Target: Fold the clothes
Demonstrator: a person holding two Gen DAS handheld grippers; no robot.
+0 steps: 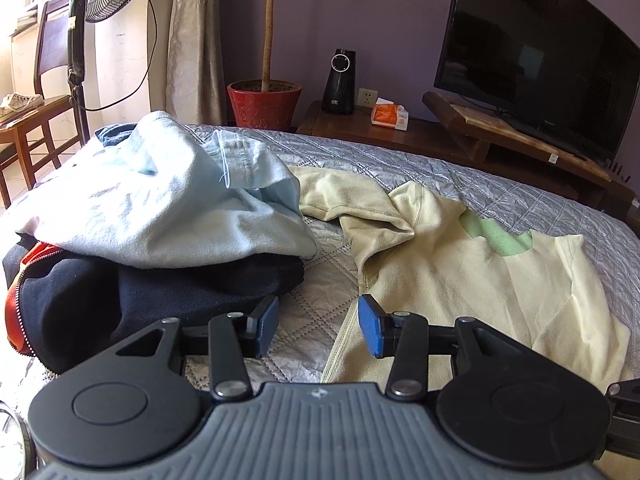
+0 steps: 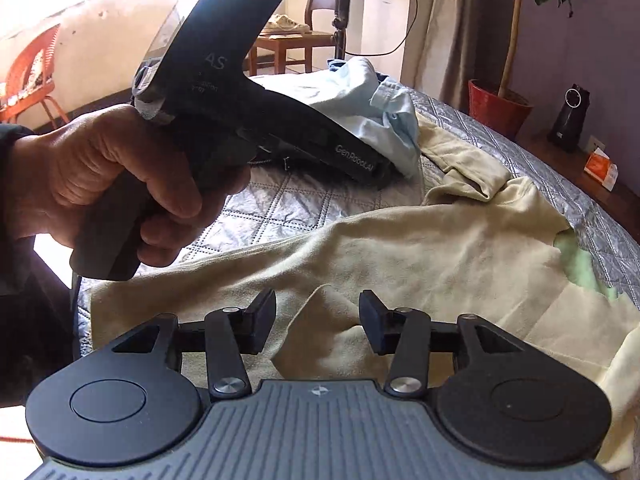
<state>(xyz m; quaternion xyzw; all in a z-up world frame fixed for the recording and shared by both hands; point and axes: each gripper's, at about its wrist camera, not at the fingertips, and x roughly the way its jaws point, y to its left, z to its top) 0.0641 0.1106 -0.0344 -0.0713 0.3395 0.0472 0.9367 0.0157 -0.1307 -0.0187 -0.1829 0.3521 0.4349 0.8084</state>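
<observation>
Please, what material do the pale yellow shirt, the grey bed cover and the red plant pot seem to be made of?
The pale yellow shirt looks like soft, matte knit, probably cotton or fleece: it creases limply without shine. The grey bed cover seems a quilted, satin-like synthetic: stitched diamonds and a silvery sheen. The red plant pot looks like glazed ceramic, glossy with a thick rim, though plastic cannot be excluded.

— Where are your grippers?

— My left gripper (image 1: 319, 326) hangs low, its blue-padded fingers (image 1: 370, 330) spread apart with nothing between them. My right gripper (image 2: 318, 322) sits the same way — jaws parted, empty.

— And your hands?

— From the right wrist view my left hand (image 2: 100, 184) shows, fist wrapped around the black handle, knuckles up, the tool angled forward and down. My right hand is out of sight.
</observation>
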